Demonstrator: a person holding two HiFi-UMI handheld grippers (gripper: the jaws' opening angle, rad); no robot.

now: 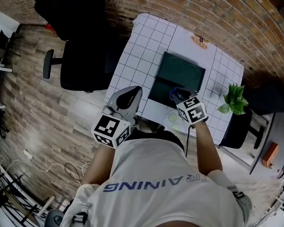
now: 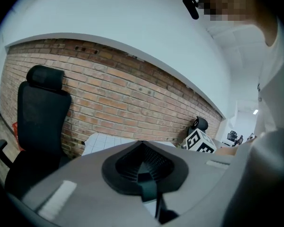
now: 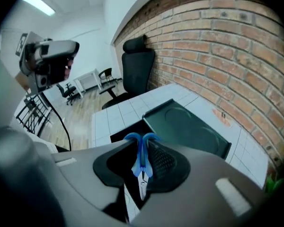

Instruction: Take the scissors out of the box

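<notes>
Since the scissors (image 3: 141, 162) look light, stiff and slick, right claw (image 3: 143, 151) pinching them near the pivot, below the blue loops, seems right; they're over the box (image 3: 189, 126). Left claw (image 2: 143, 167) closed, empty.

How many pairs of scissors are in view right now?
1. The scissors, blue-handled, are clamped in the right gripper, above the open box. The box's inside is partly hidden, so another pair there cannot be ruled out.

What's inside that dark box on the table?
Nothing visible: the box looks dark and bare. The scissors sit in the right gripper's jaws over it, hiding its near corner.
</notes>
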